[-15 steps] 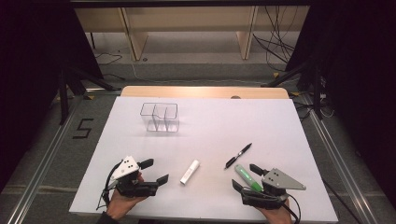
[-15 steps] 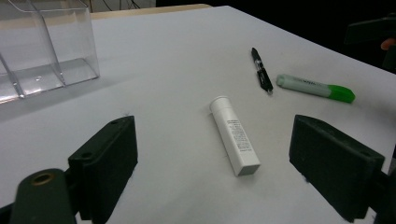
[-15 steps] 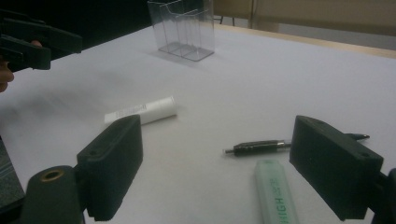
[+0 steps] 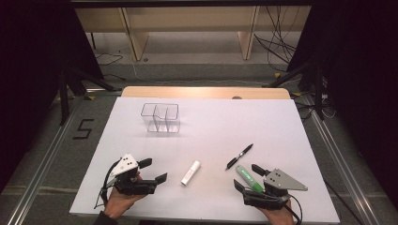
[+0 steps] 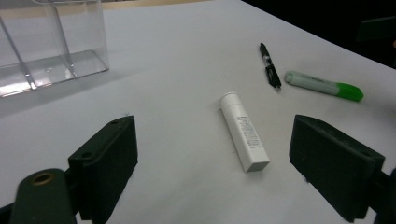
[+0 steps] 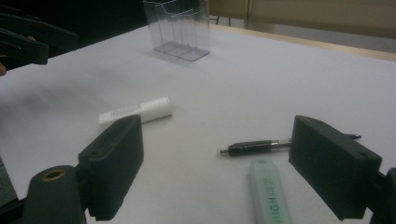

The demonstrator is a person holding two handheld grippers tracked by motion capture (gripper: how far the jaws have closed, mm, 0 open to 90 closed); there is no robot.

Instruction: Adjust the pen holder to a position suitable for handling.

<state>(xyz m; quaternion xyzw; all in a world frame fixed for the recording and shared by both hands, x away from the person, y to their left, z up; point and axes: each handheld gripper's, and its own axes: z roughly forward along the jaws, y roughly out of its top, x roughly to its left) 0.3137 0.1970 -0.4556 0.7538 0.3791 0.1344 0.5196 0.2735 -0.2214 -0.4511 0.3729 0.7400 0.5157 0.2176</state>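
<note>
On the white table (image 4: 225,122) my left gripper (image 4: 153,170) sits at the near left, open and holding nothing. Ahead of its jaws lies a white tube (image 5: 243,135), slightly right of the middle of the gap (image 4: 191,172). My right gripper (image 4: 248,177) rests at the near right, also open. A green highlighter (image 6: 270,196) lies on the table between its jaws, and the pads stand clear of it. Just beyond the highlighter (image 4: 248,178) lies a black pen (image 4: 239,156). A clear organiser (image 4: 161,117) with compartments stands far left of centre.
The table's near edge runs just below both hands. A wooden strip (image 4: 206,92) borders the far edge, with shelving and cables on the floor behind. Black curtains hang at both sides. Bare tabletop spreads between the organiser and the pen.
</note>
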